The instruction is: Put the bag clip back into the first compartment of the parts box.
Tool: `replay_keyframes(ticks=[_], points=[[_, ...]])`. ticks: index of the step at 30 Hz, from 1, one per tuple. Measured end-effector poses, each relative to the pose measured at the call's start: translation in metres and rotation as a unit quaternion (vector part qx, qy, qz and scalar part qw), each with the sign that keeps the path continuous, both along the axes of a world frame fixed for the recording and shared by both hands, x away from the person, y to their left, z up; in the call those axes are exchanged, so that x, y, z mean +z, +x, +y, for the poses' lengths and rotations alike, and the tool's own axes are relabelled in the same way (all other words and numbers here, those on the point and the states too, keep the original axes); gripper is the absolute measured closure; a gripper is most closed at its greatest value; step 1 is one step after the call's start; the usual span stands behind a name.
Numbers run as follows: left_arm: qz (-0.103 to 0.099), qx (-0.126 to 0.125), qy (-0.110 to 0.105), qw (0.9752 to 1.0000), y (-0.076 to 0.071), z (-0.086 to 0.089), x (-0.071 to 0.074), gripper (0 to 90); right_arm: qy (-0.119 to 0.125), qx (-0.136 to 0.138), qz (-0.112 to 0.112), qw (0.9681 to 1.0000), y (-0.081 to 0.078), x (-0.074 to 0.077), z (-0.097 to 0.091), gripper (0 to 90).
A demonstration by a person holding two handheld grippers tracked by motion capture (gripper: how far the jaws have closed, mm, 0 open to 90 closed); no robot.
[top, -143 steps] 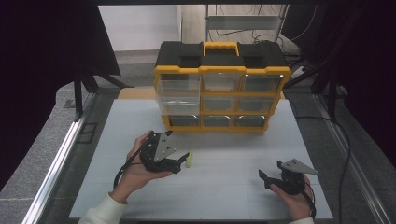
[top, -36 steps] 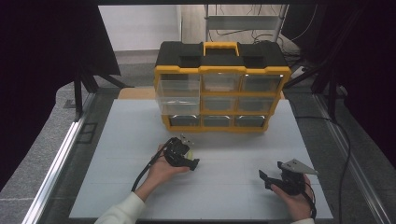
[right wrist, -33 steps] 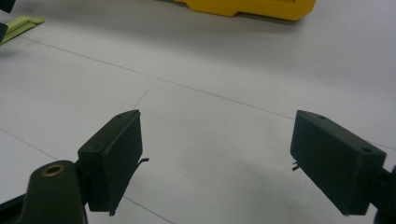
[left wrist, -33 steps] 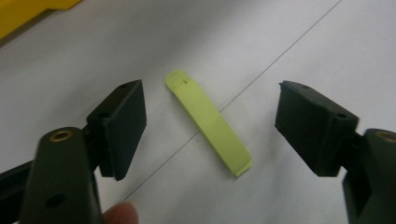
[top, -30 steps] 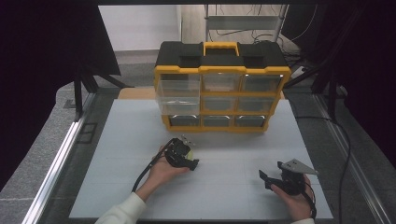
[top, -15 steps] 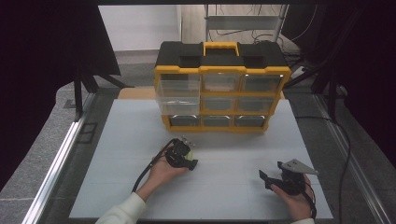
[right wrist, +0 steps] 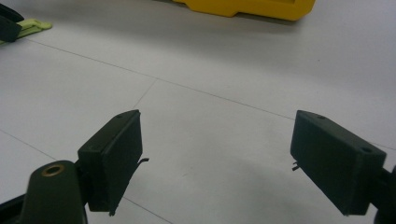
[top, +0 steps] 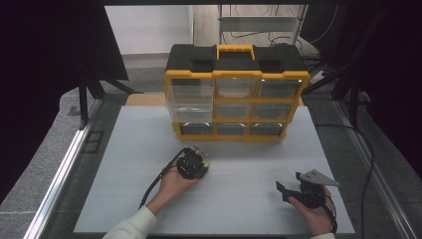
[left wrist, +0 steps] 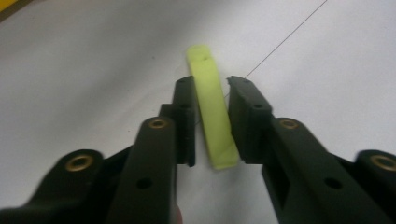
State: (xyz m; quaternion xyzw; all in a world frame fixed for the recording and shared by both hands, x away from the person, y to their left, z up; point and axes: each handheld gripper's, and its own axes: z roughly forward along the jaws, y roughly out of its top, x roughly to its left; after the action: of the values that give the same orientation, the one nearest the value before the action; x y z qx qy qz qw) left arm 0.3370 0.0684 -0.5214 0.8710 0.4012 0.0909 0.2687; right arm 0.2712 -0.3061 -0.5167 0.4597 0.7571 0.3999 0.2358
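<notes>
— What's the left hand-held gripper [left wrist: 211,116] doing, down on the white desk [top: 124,164]?

— Its jaws have just been closing around a pale green strip [left wrist: 212,116] lying flat on the desk, in front of the yellow-and-black drawer organiser [top: 236,92]. The strip sits between the pads; I cannot tell whether they press on it yet.

— And the right hand-held gripper [right wrist: 233,154]?

— It rests well apart near the desk's right front — jaws spread wide, nothing between them.

My black left gripper [left wrist: 210,116] straddles a lime-green strip [left wrist: 212,116] on the white worktop [top: 149,149]; the organizer [top: 236,92] is yellow and black.
</notes>
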Motion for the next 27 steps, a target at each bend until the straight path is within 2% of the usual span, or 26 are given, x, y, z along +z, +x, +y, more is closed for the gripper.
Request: replay_keyframes(ticks=[3, 16, 21, 27], points=[[-0.004, -0.003, -0.004, 1.0000, -0.001, -0.001, 0.000, 77.3, 0.000, 0.000, 0.000, 1.0000, 0.000, 0.000, 0.000, 17.0], [-0.015, -0.020, -0.023, 0.9994, -0.005, 0.002, 0.009, 77.9, 0.002, 0.000, 0.000, 1.0000, 0.000, 0.000, -0.001, 17.0], [-0.026, -0.033, -0.023, 0.9988, -0.011, 0.002, 0.014, 77.9, 0.002, -0.001, -0.002, 1.0000, 0.000, 0.000, -0.002, 17.0], [-0.039, -0.039, -0.035, 0.9979, -0.016, 0.004, 0.020, 78.0, 0.002, 0.000, -0.001, 1.0000, -0.001, 0.000, -0.001, 17.0]])
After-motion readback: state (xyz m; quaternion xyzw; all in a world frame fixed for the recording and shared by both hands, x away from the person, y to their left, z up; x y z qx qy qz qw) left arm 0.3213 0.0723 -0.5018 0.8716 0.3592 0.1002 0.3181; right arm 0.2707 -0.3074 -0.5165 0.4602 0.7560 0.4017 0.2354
